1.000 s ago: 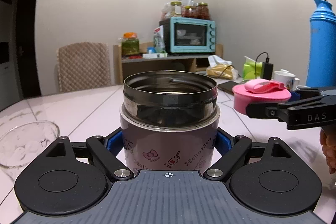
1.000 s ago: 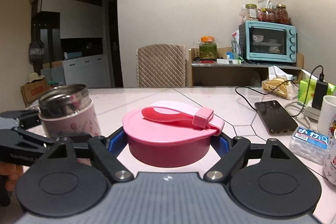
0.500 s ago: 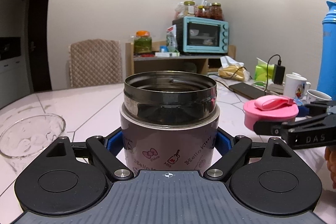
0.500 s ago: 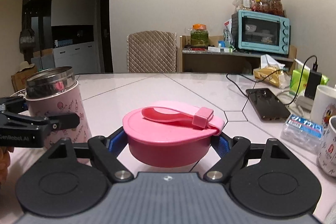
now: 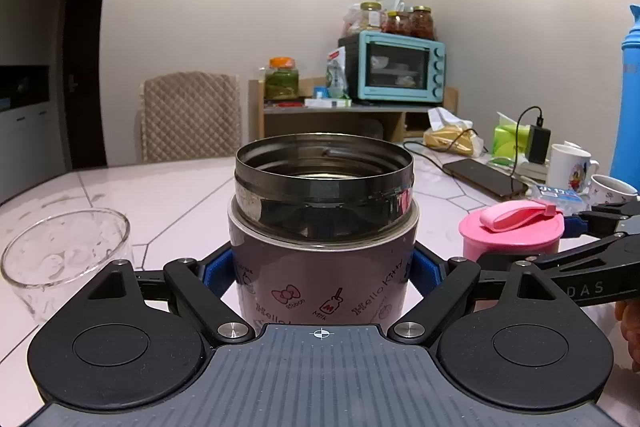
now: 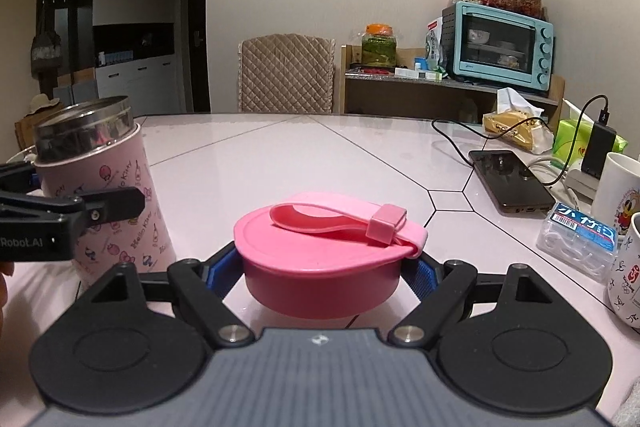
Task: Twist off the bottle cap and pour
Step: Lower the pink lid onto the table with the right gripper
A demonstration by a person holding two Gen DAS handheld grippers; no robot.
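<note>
My left gripper (image 5: 322, 267) is shut on the pink Hello Kitty bottle (image 5: 324, 239), which stands upright with its steel mouth open. The bottle also shows at the left of the right wrist view (image 6: 100, 187). My right gripper (image 6: 324, 269) is shut on the pink cap (image 6: 324, 259) with its strap on top, low at the table surface. In the left wrist view the cap (image 5: 512, 231) sits to the right of the bottle, held by the right gripper (image 5: 568, 243). A clear glass (image 5: 60, 251) stands left of the bottle.
A pale tiled table (image 6: 320, 155) carries a phone on a cable (image 6: 512, 179), white mugs (image 6: 616, 195), a small clear box (image 6: 576, 243) and a tall blue flask (image 5: 630, 107) at the right. A chair (image 6: 286, 73) and a shelf with a teal oven (image 6: 500, 47) stand behind.
My right gripper has lowered the cap down to the table, to the right of the bottle. The left gripper has kept hold of the bottle while its view swung slightly left.
</note>
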